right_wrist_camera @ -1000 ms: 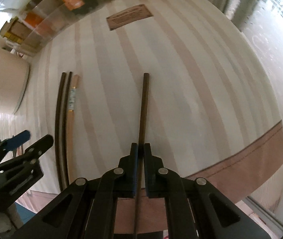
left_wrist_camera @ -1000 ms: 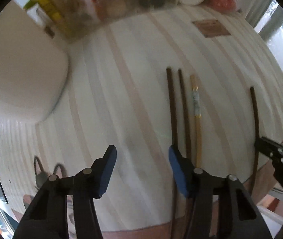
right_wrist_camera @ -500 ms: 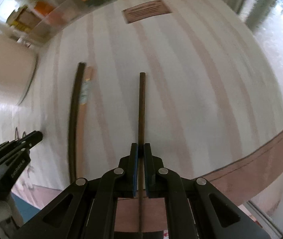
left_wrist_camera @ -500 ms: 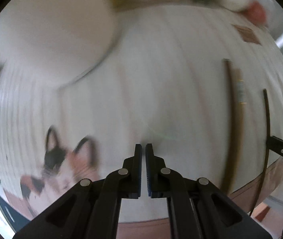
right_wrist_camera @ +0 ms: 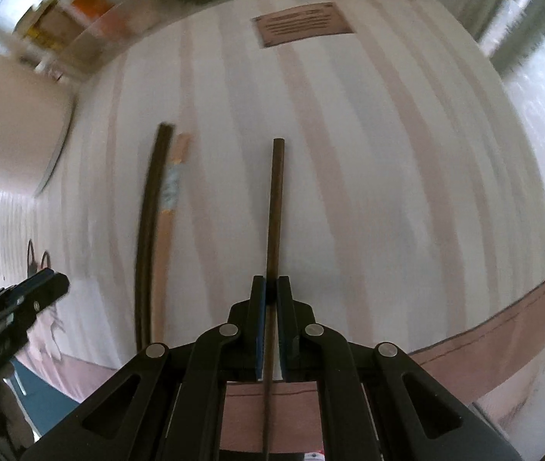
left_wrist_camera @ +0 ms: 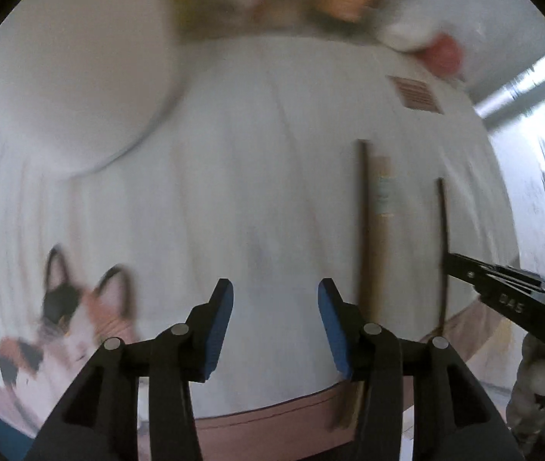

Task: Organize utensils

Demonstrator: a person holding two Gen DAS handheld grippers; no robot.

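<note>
Chopsticks: we pinch one dark brown wooden chopstick (right_wrist_camera: pixel 274 207) in our right gripper (right_wrist_camera: pixel 270 292), not yet beside the dark and tan sticks (right_wrist_camera: pixel 157 230) grouped on the striped tablecloth (right_wrist_camera: pixel 387 192); our left gripper (left_wrist_camera: pixel 274 299) is opening, empty.

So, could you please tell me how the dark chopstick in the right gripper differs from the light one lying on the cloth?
The dark chopstick is plain brown and clamped in the right gripper; the light chopstick is tan with a pale printed band and lies free. The dark one sits apart; the light one lies beside other dark sticks. Both point the same way along the striped cloth.
</note>
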